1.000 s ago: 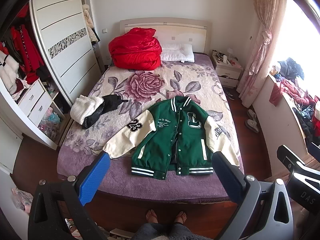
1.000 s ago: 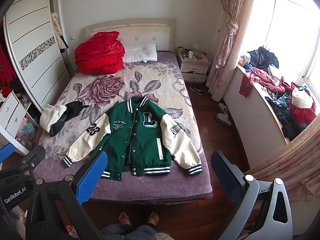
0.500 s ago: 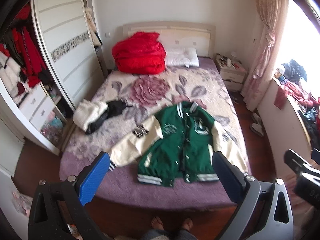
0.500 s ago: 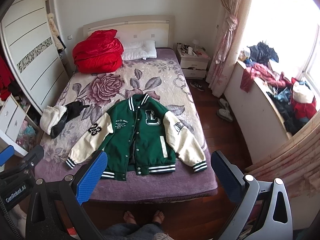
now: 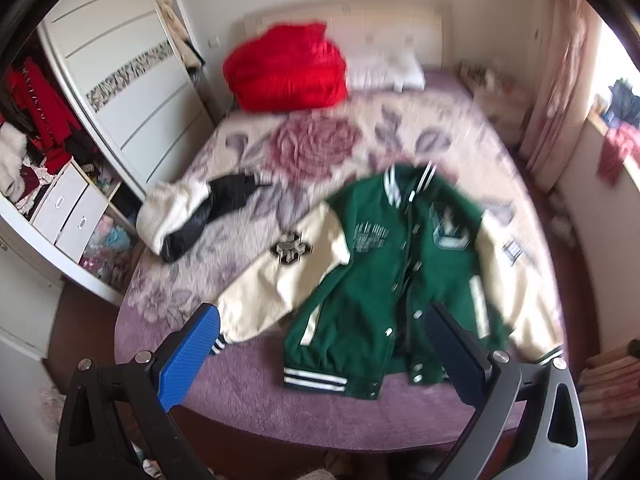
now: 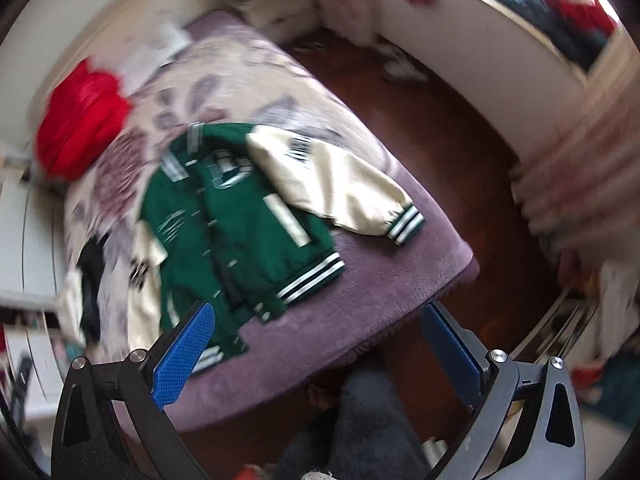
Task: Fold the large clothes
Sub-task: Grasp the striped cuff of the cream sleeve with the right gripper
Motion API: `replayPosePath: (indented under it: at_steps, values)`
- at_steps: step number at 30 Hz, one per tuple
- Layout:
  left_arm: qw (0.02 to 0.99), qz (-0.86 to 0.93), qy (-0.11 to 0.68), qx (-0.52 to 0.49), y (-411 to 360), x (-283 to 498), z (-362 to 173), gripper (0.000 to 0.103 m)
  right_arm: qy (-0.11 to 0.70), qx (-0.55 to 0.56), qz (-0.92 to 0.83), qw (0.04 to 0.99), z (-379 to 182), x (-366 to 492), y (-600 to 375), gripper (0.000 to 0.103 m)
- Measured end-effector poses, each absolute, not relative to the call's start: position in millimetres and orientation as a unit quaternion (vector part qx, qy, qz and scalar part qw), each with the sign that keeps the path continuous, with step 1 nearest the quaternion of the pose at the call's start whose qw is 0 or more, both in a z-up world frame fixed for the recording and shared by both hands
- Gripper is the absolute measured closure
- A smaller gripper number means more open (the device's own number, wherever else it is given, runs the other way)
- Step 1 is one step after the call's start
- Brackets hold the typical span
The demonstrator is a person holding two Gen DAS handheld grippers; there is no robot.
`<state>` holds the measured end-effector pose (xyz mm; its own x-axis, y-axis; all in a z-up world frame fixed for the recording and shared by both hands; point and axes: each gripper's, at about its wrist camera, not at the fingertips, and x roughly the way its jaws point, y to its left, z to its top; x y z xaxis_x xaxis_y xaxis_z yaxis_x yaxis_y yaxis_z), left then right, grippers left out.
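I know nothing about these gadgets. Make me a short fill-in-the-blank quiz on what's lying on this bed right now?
1. The jacket lying flat on the bed has a ____ body with cream sleeves.
2. The bundle near the headboard is ____.
3. Both the left hand-held gripper and the right hand-held gripper hold ____.

Missing words: green; red; nothing

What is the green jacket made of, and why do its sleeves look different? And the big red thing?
The green jacket body looks like matte, woolly cloth, though blur hides the weave. Its cream sleeves look smoother, perhaps faux leather, with striped knit cuffs. The red bundle looks puffy and slightly shiny, probably a quilted blanket or coat.
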<state>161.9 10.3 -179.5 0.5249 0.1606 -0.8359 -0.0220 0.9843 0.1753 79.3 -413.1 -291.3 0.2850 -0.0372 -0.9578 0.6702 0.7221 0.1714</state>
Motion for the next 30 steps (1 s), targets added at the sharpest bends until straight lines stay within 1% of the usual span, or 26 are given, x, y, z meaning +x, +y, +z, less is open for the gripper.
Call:
replayPosePath:
  at_steps: [2,3,4,5,6,8,9,11,12,13,15,16,17,18,19,20,21,22,23,25,27,28,30]
  values:
    - [0.856,0.063,0.507,0.082,0,177,-218,0.0,0.554,0.306,-0.254,0.731,-343,89,-450,0.0]
    - [0.845,0.071,0.522,0.09,-10,187,-245,0.0,0.564,0.317,-0.267,0.715,-379,96,-474,0.0]
    - [0.839,0.076,0.53,0.096,-14,193,-263,0.0,0.568,0.328,-0.272,0.704,-406,100,-490,0.0]
    - [0.831,0.08,0.54,0.103,-20,199,-282,0.0,0.568,0.348,-0.272,0.695,-445,105,-515,0.0]
    - [0.819,0.086,0.556,0.113,-30,207,-312,0.0,0.568,0.358,-0.274,0.689,-469,108,-529,0.0]
    - [0.802,0.09,0.579,0.115,-43,219,-357,0.0,0.57,0.383,-0.289,0.667,-551,118,-571,0.0]
    - [0.795,0.092,0.589,0.115,-49,225,-377,0.0,0.575,0.384,-0.292,0.661,-574,123,-578,0.0]
    - [0.778,0.093,0.611,0.115,-58,234,-412,0.0,0.59,0.408,-0.303,0.627,-651,128,-600,0.0]
    - [0.767,0.097,0.622,0.124,-66,241,-437,0.0,0.588,0.426,-0.302,0.617,-666,127,-601,0.0]
    - [0.76,0.101,0.629,0.13,-70,245,-450,0.0,0.581,0.464,-0.298,0.598,-697,127,-606,0.0]
    - [0.749,0.101,0.641,0.135,-83,255,-479,0.0,0.565,0.517,-0.282,0.578,-733,130,-609,0.0]
    - [0.747,0.1,0.643,0.137,-88,259,-488,0.0,0.549,0.53,-0.283,0.581,-742,134,-608,0.0]
    - [0.746,0.097,0.644,0.138,-94,264,-495,0.0,0.525,0.526,-0.289,0.603,-742,139,-607,0.003]
    - [0.747,0.09,0.644,0.14,-101,269,-503,0.0,0.516,0.518,-0.29,0.618,-741,143,-606,0.022]
    - [0.748,0.082,0.642,0.145,-111,275,-513,0.0,0.525,0.483,-0.301,0.632,-740,154,-603,0.029]
    - [0.749,0.075,0.64,0.151,-118,278,-519,0.0,0.53,0.46,-0.306,0.643,-737,162,-600,0.044]
    - [0.751,0.066,0.637,0.158,-126,281,-525,0.0,0.527,0.452,-0.306,0.651,-734,166,-597,0.061]
    - [0.752,0.056,0.635,0.168,-134,285,-532,0.0,0.528,0.44,-0.31,0.657,-731,172,-597,0.064]
    - [0.751,0.049,0.635,0.174,-141,288,-537,0.0,0.522,0.43,-0.321,0.663,-726,176,-602,0.07]
    - [0.752,0.037,0.631,0.185,-153,295,-544,0.0,0.497,0.419,-0.354,0.673,-713,176,-617,0.072]
    - [0.758,0.025,0.625,0.187,-163,303,-546,0.0,0.486,0.43,-0.348,0.677,-713,180,-634,0.07]
    - [0.759,0.021,0.623,0.189,-168,305,-548,0.0,0.497,0.453,-0.325,0.665,-724,185,-644,0.067]
    - [0.756,0.01,0.625,0.194,-180,311,-552,0.0,0.51,0.509,-0.295,0.628,-745,180,-656,0.051]
